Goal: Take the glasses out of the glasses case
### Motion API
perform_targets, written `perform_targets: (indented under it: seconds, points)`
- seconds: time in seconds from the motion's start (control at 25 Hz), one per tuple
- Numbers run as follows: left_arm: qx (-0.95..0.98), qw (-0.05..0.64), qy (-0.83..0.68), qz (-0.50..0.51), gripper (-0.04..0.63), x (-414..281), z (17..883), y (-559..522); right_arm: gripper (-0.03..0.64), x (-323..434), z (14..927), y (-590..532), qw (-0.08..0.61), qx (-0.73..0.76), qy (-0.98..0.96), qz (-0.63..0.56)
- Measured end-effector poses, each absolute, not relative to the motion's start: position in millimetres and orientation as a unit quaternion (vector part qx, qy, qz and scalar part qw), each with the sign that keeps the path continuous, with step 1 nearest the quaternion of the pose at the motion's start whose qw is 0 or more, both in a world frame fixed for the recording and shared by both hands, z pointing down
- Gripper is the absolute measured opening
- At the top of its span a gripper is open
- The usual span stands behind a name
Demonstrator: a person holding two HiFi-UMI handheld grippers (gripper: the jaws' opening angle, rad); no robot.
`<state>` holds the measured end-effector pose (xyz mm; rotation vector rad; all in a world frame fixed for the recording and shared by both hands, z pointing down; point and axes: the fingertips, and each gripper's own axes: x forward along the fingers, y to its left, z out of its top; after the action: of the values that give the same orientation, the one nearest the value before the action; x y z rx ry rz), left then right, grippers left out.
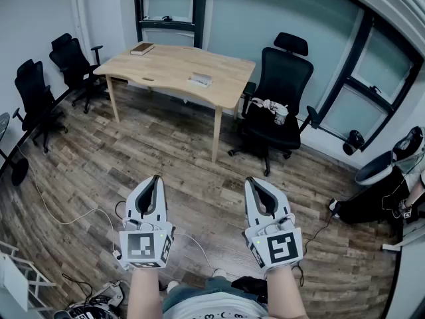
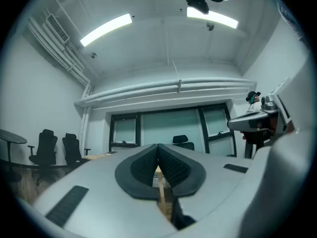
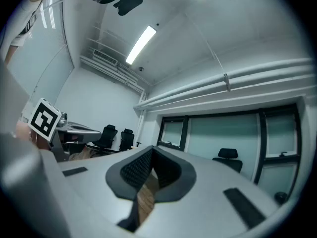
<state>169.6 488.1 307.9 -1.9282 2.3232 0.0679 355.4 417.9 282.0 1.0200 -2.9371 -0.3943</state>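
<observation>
Grey-white plastic with black pads: left hand-held gripper (image 1: 156, 178) and right hand-held gripper (image 1: 251, 181) are held out over the wood-plank floor (image 1: 166, 151). Jaws on both are pressed together, with nothing between them.

Task not begun. Small pale flat object (image 1: 200, 80), judged to be the glasses case, lies on the light wooden tabletop (image 1: 166, 68), well apart from both grippers. Glasses not visible. Left to do: approach, open the case, lift the glasses out.

Head view alone shows the tabletop surface, the pale object and a brown book (image 1: 142, 48) at the far corner. Gripper views look level and show ceiling lights, windows and black chairs, but no case. Right gripper view catches the left gripper's marker cube (image 3: 45, 119).
</observation>
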Motion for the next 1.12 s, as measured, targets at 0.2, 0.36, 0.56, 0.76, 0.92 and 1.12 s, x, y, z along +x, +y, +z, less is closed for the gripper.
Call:
perform_targets:
  seconds: [0.2,0.36,0.56,0.76,0.92,1.12]
  points:
    - [-0.643,0.054,0.763,0.030,0.015,198.5,308.2,462.9,0.009,387.0,286.5,381.5,0.006,0.331,-0.936,-0.122]
    - [-0.642,0.050,0.765,0.022,0.015,203.4,312.4,436.7,0.011,391.1,293.1,352.3,-0.004,0.321,-0.941,-0.106]
    - [-0.650,0.049,0.758,0.012,0.015,187.8,319.7,381.9,0.011,370.6,301.0,307.2,-0.001,0.310,-0.945,-0.101]
    - [-0.658,0.036,0.752,0.005,0.017,137.5,337.1,307.8,0.011,320.0,311.6,237.7,0.010,0.310,-0.945,-0.105]
    - [-0.663,0.019,0.748,0.005,0.018,81.0,343.7,229.8,0.012,258.6,317.2,156.2,0.013,0.313,-0.945,-0.092]
    - [-0.680,0.008,0.733,-0.007,0.028,9.5,344.1,143.8,0.012,175.5,314.3,73.2,0.019,0.313,-0.946,-0.086]
